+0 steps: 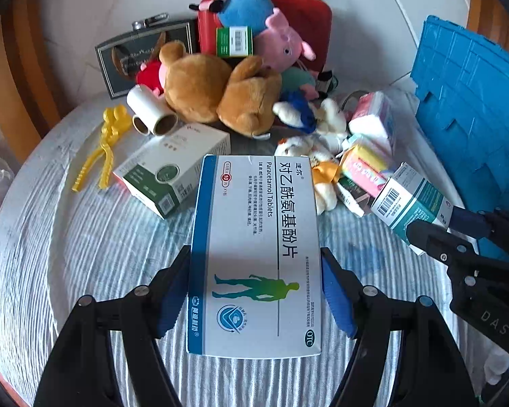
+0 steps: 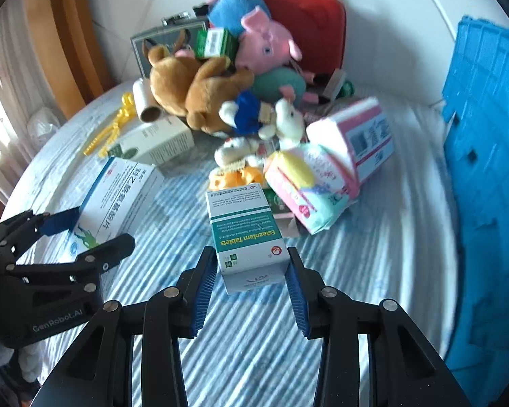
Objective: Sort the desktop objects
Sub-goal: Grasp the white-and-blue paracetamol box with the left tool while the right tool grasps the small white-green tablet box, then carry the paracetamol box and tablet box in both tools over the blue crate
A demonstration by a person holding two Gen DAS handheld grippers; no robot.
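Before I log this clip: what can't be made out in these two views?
- Blue crate: inside unseen; both views cut it at the right edge.
- Framed plaque: text too dim, teddy bear covers part.
- Red case: front hidden by plush toys.
- Tissue packs: print blurred in right wrist view.

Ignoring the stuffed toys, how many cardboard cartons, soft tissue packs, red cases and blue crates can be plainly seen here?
Cardboard cartons: 4
Soft tissue packs: 2
Red carry case: 1
Blue crate: 1
Total: 8
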